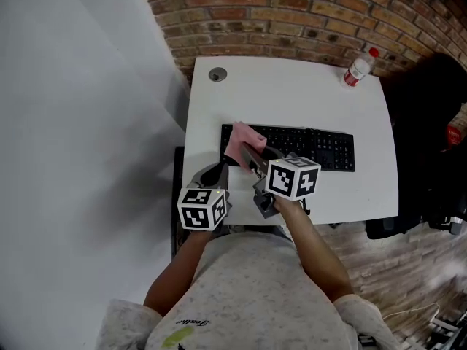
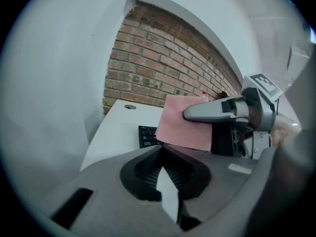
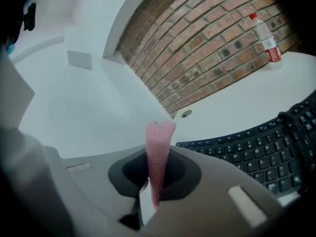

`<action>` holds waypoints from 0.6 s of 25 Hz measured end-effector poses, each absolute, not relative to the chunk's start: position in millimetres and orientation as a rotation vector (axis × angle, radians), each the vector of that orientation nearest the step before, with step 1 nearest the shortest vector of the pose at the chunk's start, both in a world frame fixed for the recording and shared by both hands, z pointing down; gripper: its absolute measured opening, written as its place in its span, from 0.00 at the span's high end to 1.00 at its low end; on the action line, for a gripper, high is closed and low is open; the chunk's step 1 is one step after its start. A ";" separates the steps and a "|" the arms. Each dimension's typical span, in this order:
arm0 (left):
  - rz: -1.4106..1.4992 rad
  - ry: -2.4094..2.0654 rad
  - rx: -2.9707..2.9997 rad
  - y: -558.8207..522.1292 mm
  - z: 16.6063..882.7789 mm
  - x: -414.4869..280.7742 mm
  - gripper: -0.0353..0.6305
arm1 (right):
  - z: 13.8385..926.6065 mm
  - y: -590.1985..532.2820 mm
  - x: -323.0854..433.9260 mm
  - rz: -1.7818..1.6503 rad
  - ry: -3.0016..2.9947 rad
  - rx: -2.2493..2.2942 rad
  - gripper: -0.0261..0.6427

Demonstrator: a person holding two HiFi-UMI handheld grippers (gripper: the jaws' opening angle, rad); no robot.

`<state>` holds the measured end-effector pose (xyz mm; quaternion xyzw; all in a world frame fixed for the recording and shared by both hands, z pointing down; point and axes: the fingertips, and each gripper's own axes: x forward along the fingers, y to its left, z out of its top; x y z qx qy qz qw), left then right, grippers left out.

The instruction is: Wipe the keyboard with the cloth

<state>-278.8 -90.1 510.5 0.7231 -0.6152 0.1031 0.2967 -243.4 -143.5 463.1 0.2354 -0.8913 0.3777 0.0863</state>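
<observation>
A black keyboard (image 1: 299, 146) lies across the middle of the white table (image 1: 292, 93). My right gripper (image 1: 246, 154) is shut on a pink cloth (image 1: 243, 142) and holds it just above the keyboard's left end. In the right gripper view the cloth (image 3: 159, 149) stands edge-on between the jaws, with the keyboard (image 3: 256, 149) to the right. My left gripper (image 1: 217, 170) hovers at the table's front left, shut on nothing. In the left gripper view its jaws (image 2: 161, 151) meet, and the cloth (image 2: 183, 123) hangs ahead from the right gripper (image 2: 222, 110).
A plastic bottle (image 1: 358, 68) with a red cap stands at the table's back right corner, and a cable grommet (image 1: 217, 74) sits at the back left. A brick wall (image 1: 306, 13) runs behind the table. A dark chair or bag (image 1: 430, 144) stands to the right.
</observation>
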 end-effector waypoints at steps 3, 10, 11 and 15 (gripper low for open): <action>0.277 -1.640 1.916 -83.7 509.7 -290.4 0.95 | 472.3 -137.9 -261.9 1.158 -2.633 0.671 0.92; 0.289 -1.613 1.921 -77.5 515.2 -304.1 0.95 | 505.8 -134.4 -281.9 1.203 -2.543 0.698 0.92; 0.291 -1.605 1.925 -77.6 515.2 -303.1 0.95 | 509.3 -134.0 -281.9 1.205 -2.531 0.705 0.92; 0.298 -1.577 1.942 -79.9 515.8 -297.2 0.95 | 520.1 -134.2 -275.5 1.217 -2.491 0.740 0.92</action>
